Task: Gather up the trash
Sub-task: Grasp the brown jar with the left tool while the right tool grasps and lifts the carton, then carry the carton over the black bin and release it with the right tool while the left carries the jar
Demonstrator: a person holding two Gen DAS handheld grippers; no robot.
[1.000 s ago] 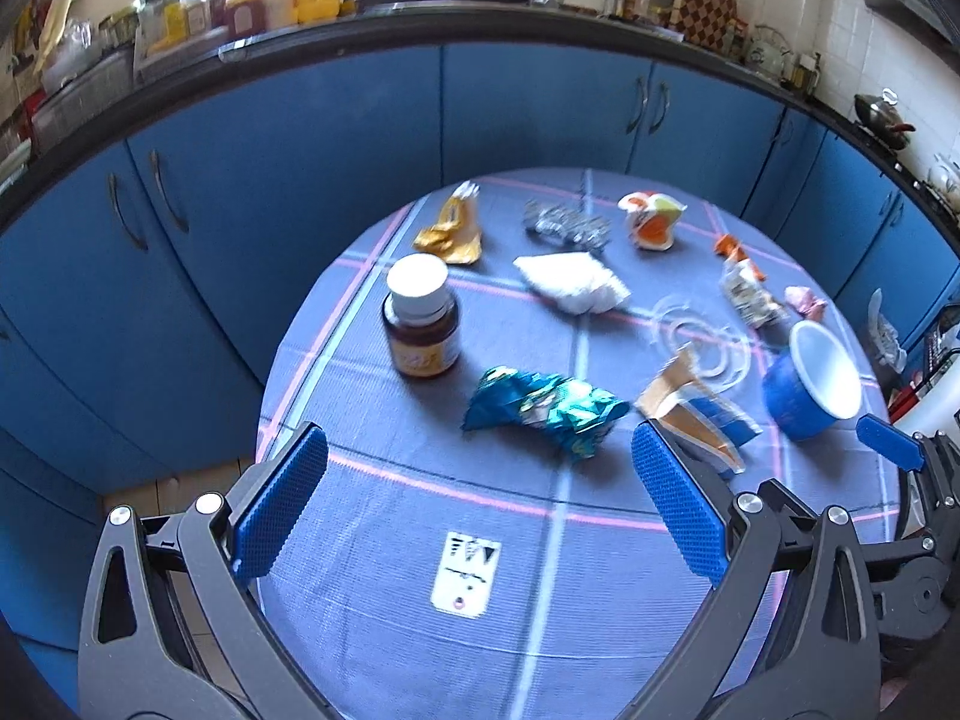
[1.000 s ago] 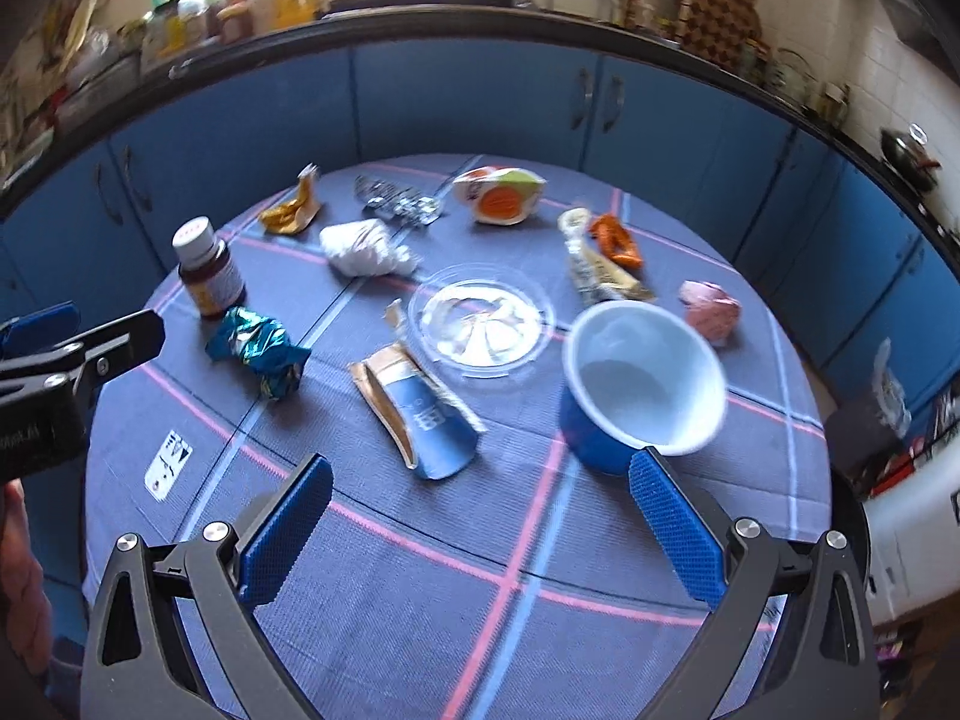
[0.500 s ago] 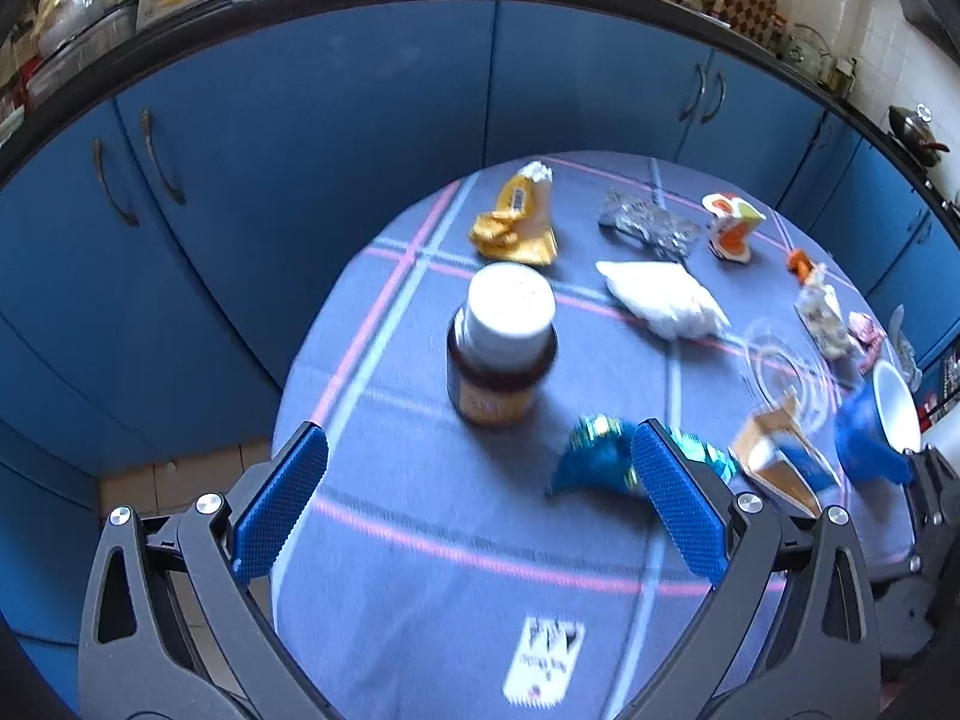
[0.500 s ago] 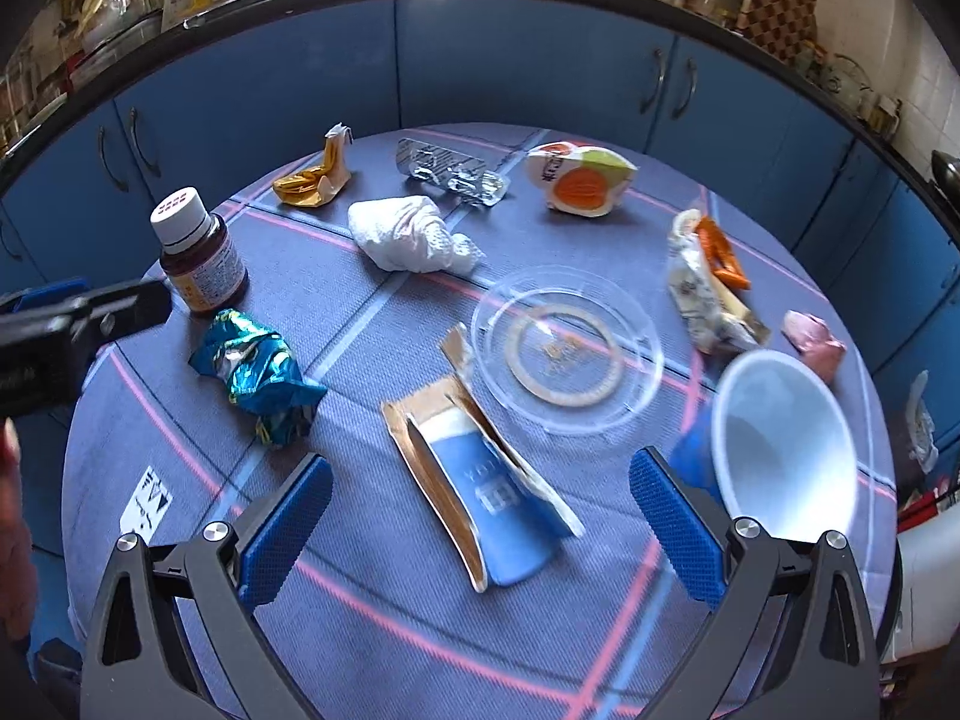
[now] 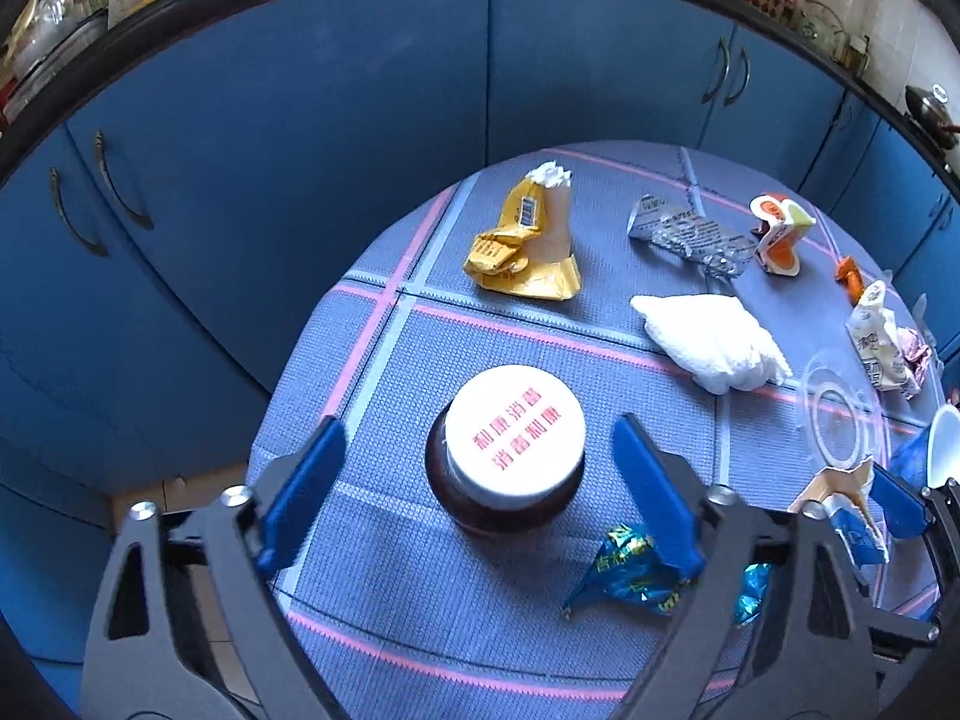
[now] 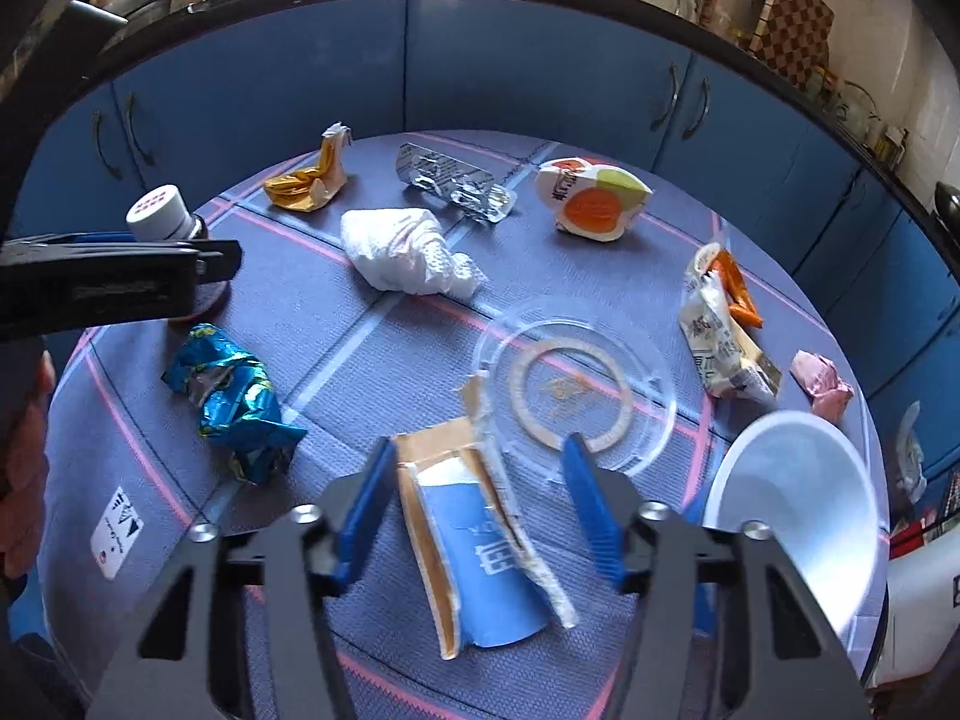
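**Two grippers, two pieces of trash**

Left wrist view: The left gripper [image 5: 477, 477] is spread wide, with one blue finger on each side of the brown bottle [image 5: 507, 471]. The bottle stands upright on the worktop [image 5: 420, 618] near its edge, white cap up. The fingers are not touching it. To grab it well, the gripper should likely go down past the cap to the glass body and keep the bottle in the middle — then squeeze slowly, so it does not tip. The shiny blue wrapper [image 5: 630, 564] lies just beside the right finger and could get pinched by mistake. Farther off lie a yellow packet [image 5: 528, 246] and a white tissue [image 5: 711, 342].

Right wrist view: The right gripper [image 6: 480, 495] is spread too, holding nothing. Between its fingers lies the torn blue and tan packet [image 6: 480, 552], flat on the worktop. A clear plastic lid [image 6: 576, 393] touches the packet's far end, and a blue cup [image 6: 792, 510] lies tipped just to the right. A flat packet is probably hard to pick up — the fingers should press low and close on a raised edge, staying off the lid.
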